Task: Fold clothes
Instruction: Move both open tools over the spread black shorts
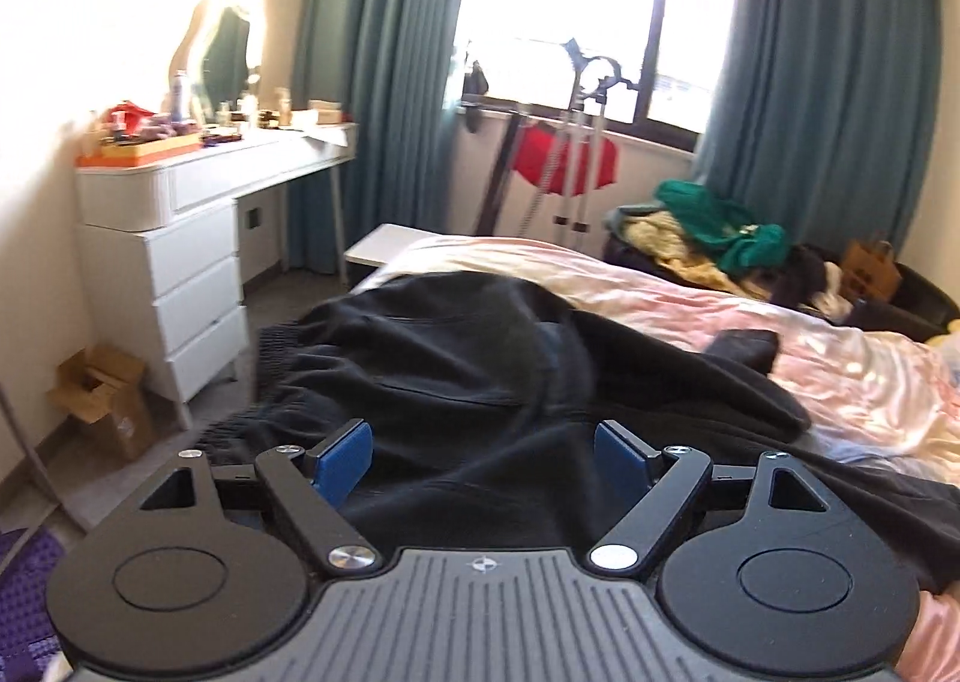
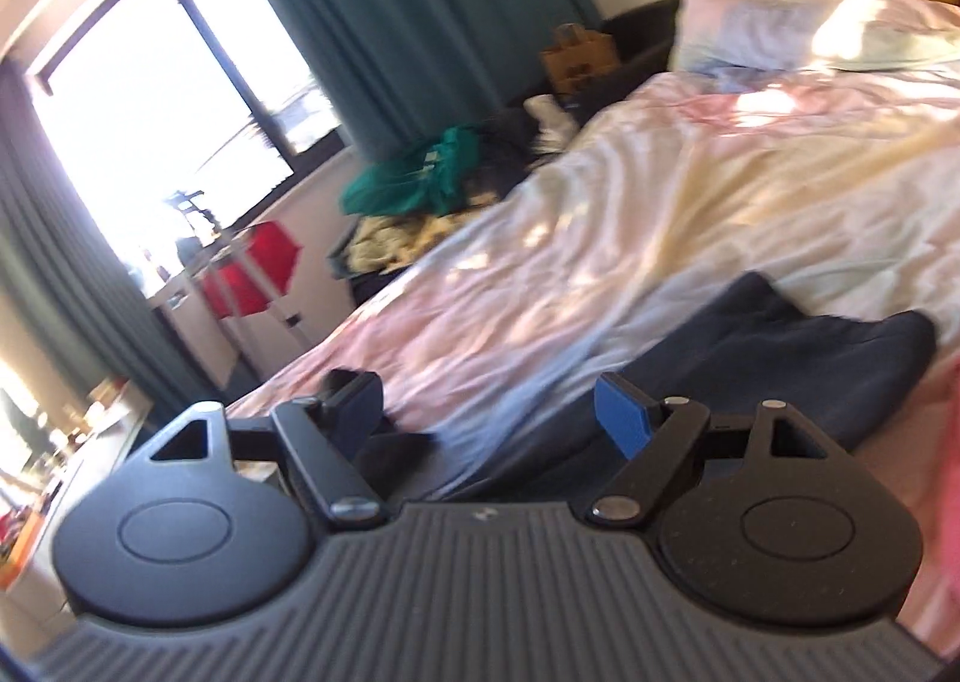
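Observation:
A black garment [image 1: 456, 376] lies rumpled across the near corner of the bed, its gathered elastic band at the left edge. My left gripper [image 1: 483, 460] is open just above it, blue pads wide apart with the black cloth showing between them. In the right wrist view a dark navy part of the garment [image 2: 780, 346] lies on the pink sheet. My right gripper [image 2: 489, 418] is open over the sheet [image 2: 600, 214], the cloth just right of its right pad. Nothing is held by either gripper.
A pink and cream sheet covers the bed [image 1: 828, 358]. A white dresser [image 1: 180, 238] with clutter stands left, a cardboard box [image 1: 102, 400] on the floor beside it. A heap of green and yellow clothes [image 1: 714, 226] lies beyond the bed by teal curtains [image 1: 384, 81]. Pillows [image 2: 810, 27] at the head.

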`<action>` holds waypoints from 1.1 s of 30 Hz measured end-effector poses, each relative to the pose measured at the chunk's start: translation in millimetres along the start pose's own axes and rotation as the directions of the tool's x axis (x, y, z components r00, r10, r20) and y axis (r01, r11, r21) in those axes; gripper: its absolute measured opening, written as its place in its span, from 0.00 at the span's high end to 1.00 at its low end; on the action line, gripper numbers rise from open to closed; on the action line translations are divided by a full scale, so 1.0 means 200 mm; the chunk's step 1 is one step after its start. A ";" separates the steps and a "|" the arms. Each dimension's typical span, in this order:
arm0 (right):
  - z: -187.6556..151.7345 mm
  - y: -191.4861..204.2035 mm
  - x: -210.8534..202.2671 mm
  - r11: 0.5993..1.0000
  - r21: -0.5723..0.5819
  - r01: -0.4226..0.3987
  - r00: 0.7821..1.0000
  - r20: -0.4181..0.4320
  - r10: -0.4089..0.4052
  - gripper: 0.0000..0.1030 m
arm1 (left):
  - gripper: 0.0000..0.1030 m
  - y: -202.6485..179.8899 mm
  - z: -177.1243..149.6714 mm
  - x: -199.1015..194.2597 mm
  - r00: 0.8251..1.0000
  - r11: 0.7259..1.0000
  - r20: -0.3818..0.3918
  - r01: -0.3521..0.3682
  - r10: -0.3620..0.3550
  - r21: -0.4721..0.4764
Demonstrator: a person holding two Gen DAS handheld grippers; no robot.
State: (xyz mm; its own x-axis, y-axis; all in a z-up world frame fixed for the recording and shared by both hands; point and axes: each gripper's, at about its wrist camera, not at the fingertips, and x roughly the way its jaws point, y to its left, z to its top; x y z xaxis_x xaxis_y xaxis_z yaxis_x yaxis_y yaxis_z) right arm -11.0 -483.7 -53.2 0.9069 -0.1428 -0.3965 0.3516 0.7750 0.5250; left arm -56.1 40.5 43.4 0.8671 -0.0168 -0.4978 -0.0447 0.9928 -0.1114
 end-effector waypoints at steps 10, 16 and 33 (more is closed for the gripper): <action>-0.40 0.38 0.06 0.956 -0.199 -0.217 0.976 -0.077 0.206 0.23 | 0.19 -0.27 -0.19 0.34 0.997 0.996 0.024 0.075 -0.076 0.039; -0.53 0.50 0.05 0.907 -0.362 -0.215 0.977 -0.073 0.202 0.23 | 0.19 -0.22 -0.33 0.48 0.998 0.998 -0.032 0.052 -0.051 0.028; -0.44 0.56 0.30 0.935 -0.315 -0.161 0.987 -0.058 0.150 0.23 | 0.15 -0.23 -0.43 0.49 0.999 1.000 0.036 0.002 -0.003 0.022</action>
State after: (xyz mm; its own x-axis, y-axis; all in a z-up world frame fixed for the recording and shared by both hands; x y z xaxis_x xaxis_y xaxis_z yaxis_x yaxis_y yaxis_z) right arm 61.8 -351.7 -85.1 0.9342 0.0116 -0.3564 0.1097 0.9416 0.3182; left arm -11.8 -17.3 -73.9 0.8847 -0.0152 -0.4660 -0.0322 0.9951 -0.0935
